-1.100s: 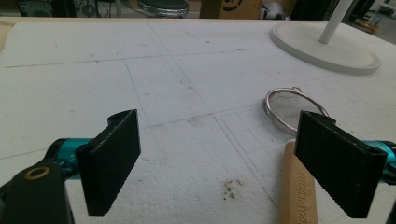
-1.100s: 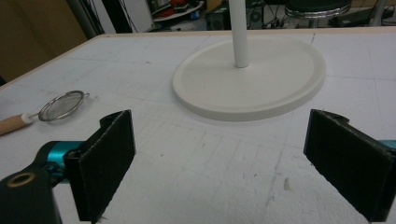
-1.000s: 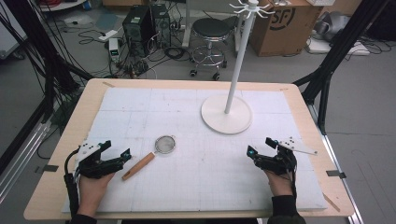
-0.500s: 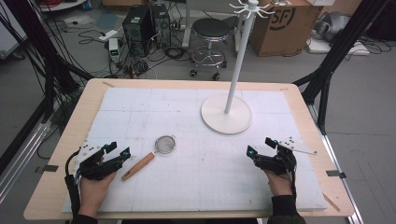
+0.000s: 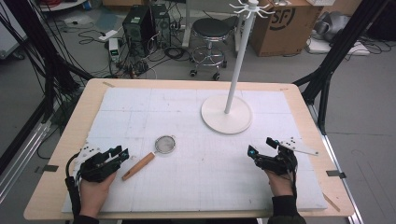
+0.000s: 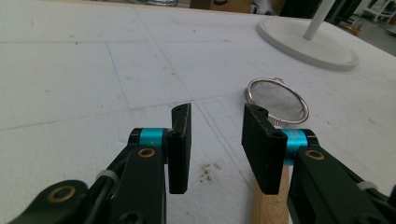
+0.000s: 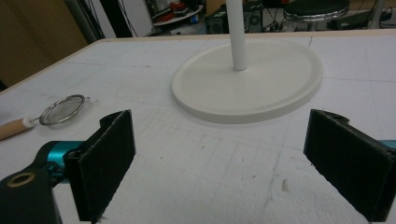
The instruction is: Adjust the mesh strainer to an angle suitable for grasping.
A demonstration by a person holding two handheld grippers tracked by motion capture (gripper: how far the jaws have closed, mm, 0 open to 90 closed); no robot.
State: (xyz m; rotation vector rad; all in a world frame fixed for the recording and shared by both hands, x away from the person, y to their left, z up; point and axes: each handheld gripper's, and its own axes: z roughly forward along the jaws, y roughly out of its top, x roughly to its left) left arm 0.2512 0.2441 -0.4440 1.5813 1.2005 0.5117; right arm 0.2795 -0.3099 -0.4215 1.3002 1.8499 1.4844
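A small mesh strainer (image 5: 164, 144) with a wooden handle (image 5: 138, 166) lies on the white mat left of centre. My left gripper (image 5: 122, 153) rests just left of the handle, pointing toward it. Its jaws have just been closing and stand partly open with nothing between them. In the left gripper view (image 6: 217, 112) the handle (image 6: 268, 205) lies behind the right-hand jaw and the strainer (image 6: 278, 100) just beyond. My right gripper (image 5: 260, 146) rests at the front right, wide open and empty. In the right gripper view (image 7: 222, 116) it faces the white stand's round base (image 7: 261, 79).
The white stand (image 5: 226, 114) has a tall pole with hooks on top and rises at the back centre-right. The mat covers a wooden table (image 5: 70, 135). On the floor beyond it are a stool (image 5: 212, 28), computer cases and a cardboard box.
The left gripper's jaws have narrowed from wide open to a smaller gap. Both hands, the strainer and the stand have stayed in place.
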